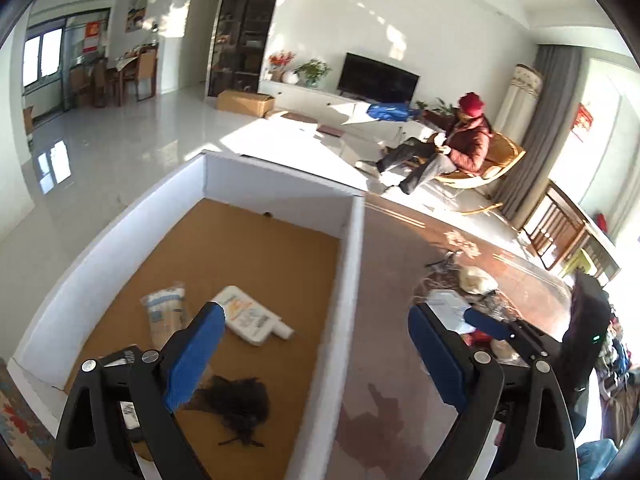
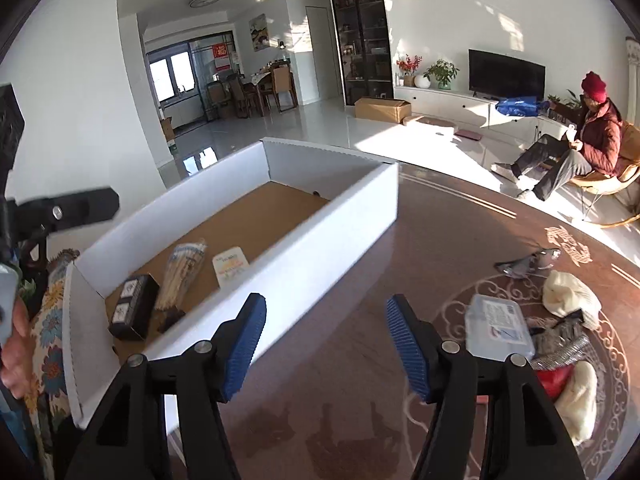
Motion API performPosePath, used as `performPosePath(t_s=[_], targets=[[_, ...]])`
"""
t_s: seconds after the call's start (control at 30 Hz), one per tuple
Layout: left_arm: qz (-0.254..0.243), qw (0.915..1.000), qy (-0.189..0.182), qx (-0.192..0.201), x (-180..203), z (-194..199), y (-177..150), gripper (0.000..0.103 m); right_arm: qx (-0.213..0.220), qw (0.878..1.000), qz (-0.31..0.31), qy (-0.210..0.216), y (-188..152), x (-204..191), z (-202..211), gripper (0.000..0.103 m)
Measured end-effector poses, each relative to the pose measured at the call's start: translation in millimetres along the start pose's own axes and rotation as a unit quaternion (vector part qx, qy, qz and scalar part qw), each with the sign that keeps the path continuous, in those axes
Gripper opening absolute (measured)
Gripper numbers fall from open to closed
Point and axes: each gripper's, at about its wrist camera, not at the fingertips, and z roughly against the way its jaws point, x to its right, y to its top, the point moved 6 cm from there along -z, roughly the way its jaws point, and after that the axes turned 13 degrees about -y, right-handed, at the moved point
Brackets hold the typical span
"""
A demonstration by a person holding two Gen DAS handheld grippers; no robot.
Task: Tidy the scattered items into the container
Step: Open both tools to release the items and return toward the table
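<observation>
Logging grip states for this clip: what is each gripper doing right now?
Left gripper: open, nothing held, above the white box.
Right gripper: open, nothing held.

Strong daylight floods both views from the right, where the window side burns out to white. It lays hard sunlit patches on the glossy floor [image 1: 120, 152] and dappled spots across the white wall [image 2: 460, 12]. The floor mirrors the far windows [image 2: 172, 72] — a clear glare. On the brown table [image 2: 360, 312] soft dark shadows fall near the bottom edge. Fisheye bending curves the walls, and black corners frame each picture. The box wall [image 2: 280, 280] and clear plastic case [image 2: 500, 328] are slightly smeared — motion blur.
</observation>
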Motion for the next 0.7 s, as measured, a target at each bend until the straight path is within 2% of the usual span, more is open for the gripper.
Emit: performPosePath(t_s=[0.03,0.13,0.2,0.27,0.33,0.4,0.5,0.63,0.7], targets=[[-0.013,0.9995,-0.029,-0.006,28,-4,-11,0.103,-0.005,1.0,0.005,-0.024,-21,22,9,0.064],[-0.036,0.9923,-0.108,-0.048,99,-34,-59,0.103,-0.048,0.996,-0.009,-0.08,-92,88,29,0.064],[-0.051,0.9863,-0.124,-0.097,133,-72,-99,0.103,-0.073,0.991,-0.031,-0.111,-134,130,41,0.064],[-0.073,0.9819,-0.108,-0.138,151,-112,-134,0.103,-0.093,0.985,-0.055,-0.137,-166,162,49,0.064],[-0.105,0.9771,-0.077,-0.168,159,-142,-164,0.103,-0.104,0.981,-0.075,-0.149,-187,184,57,0.064],[-0.127,0.974,-0.059,-0.178,160,-157,-182,0.103,-0.105,0.979,-0.08,-0.154,-200,189,60,0.064],[-0.138,0.9726,-0.037,-0.183,153,-164,-193,0.103,-0.111,0.979,-0.072,-0.158,-207,181,55,0.064],[-0.145,0.9729,-0.017,-0.179,151,-169,-198,0.103,-0.11,0.975,-0.109,-0.157,-201,176,51,0.065],[-0.144,0.973,-0.017,-0.179,150,-170,-197,0.103,-0.118,0.973,-0.098,-0.17,-201,170,49,0.066]])
